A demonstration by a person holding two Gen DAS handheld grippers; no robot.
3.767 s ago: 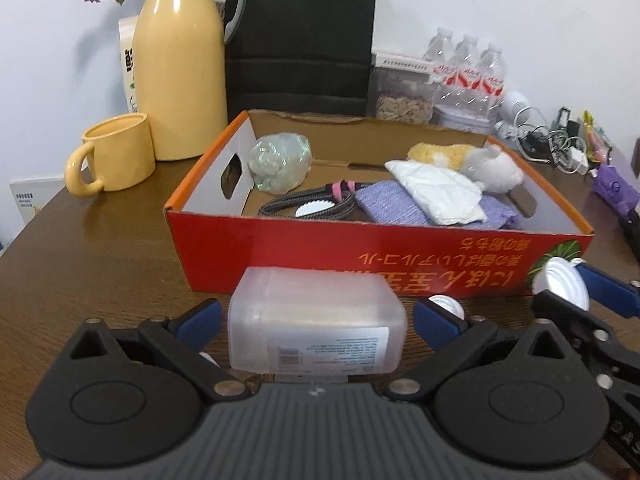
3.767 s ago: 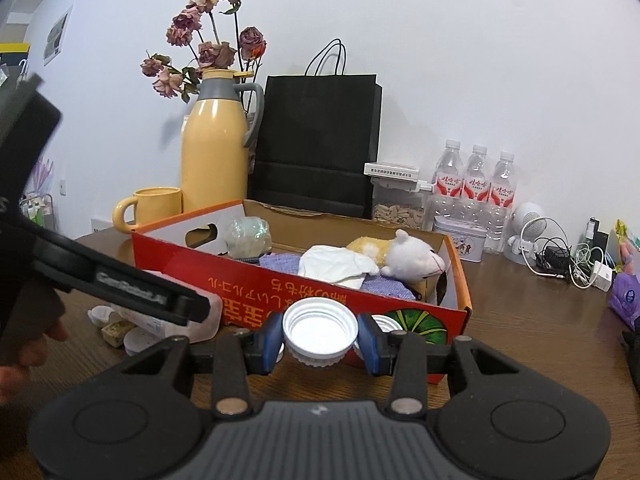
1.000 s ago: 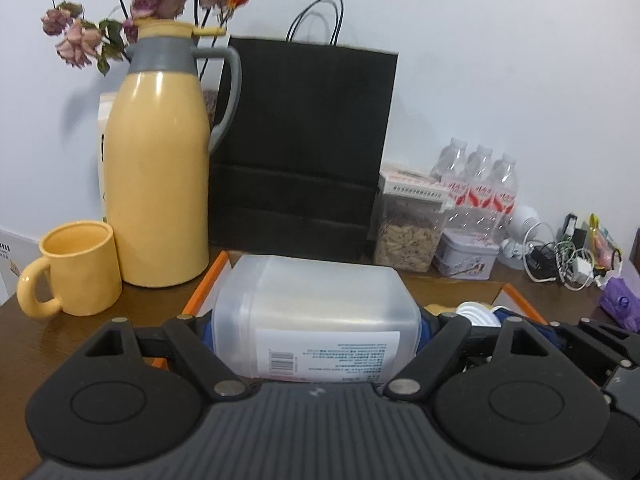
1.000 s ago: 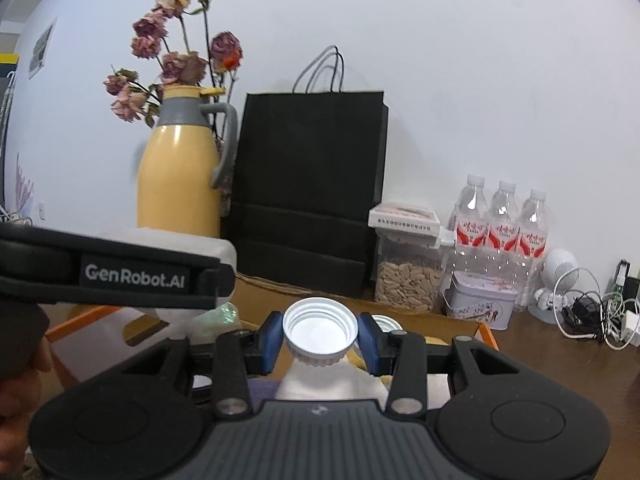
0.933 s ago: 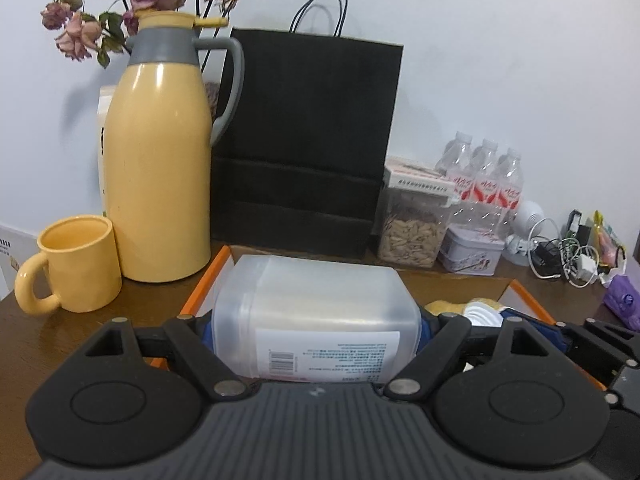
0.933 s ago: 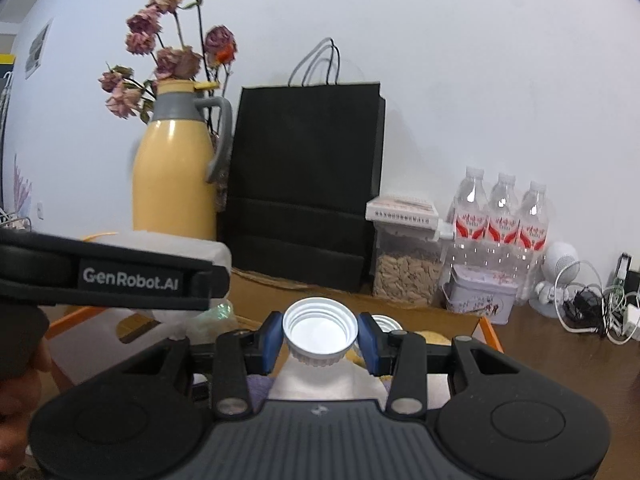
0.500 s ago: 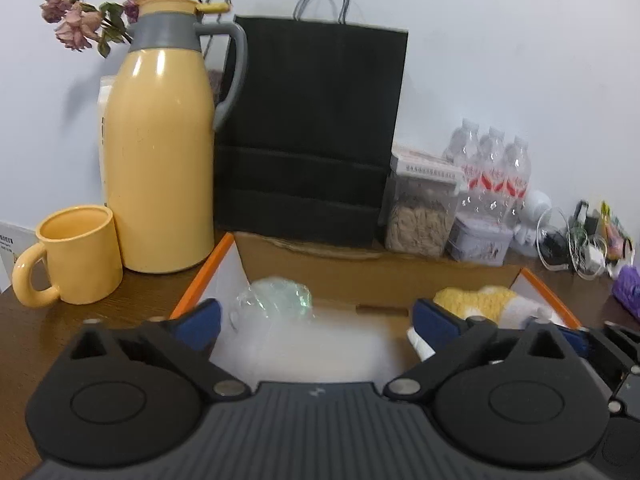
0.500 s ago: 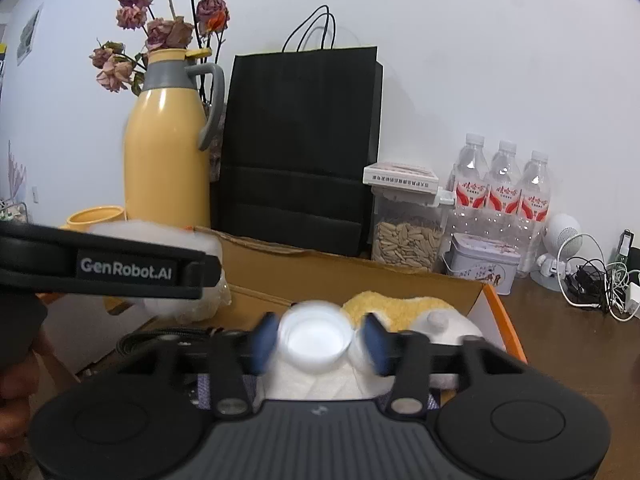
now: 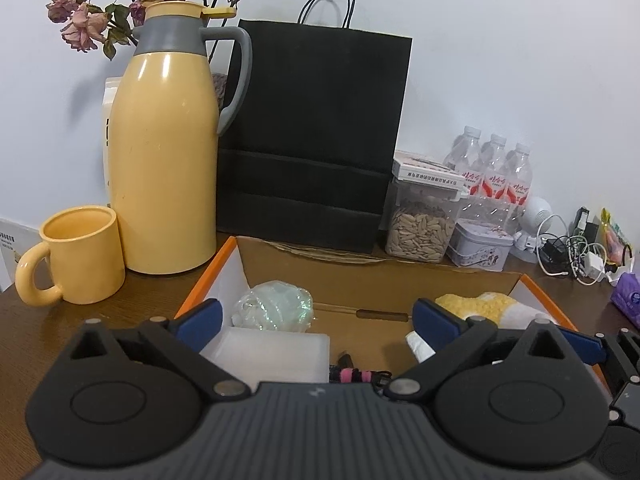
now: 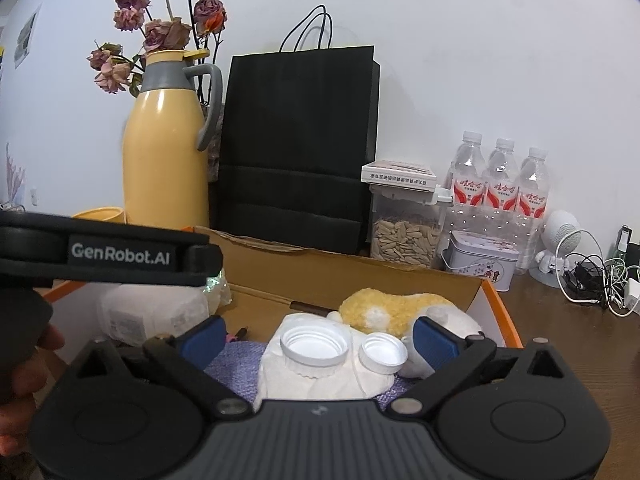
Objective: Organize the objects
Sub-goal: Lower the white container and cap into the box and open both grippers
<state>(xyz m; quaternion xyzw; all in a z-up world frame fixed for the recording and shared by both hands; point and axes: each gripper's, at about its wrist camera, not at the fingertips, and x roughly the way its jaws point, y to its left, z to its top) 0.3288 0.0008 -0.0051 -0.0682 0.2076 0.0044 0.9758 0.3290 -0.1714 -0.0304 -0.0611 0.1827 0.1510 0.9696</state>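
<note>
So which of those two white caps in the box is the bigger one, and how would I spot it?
Find the orange-edged cardboard box in front of the black paper bag. Inside, a crumpled white tissue lies beside the yellow plush toy. The bigger cap sits open side up on the tissue, left of the smaller cap, wider, with a ridged rim.

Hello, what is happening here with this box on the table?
A person is sorting loose things into an orange cardboard box. The left gripper is open above a frosted plastic container lying in the box. The right gripper has jaws opening; a large white screw cap lies free on white folded paper.
</note>
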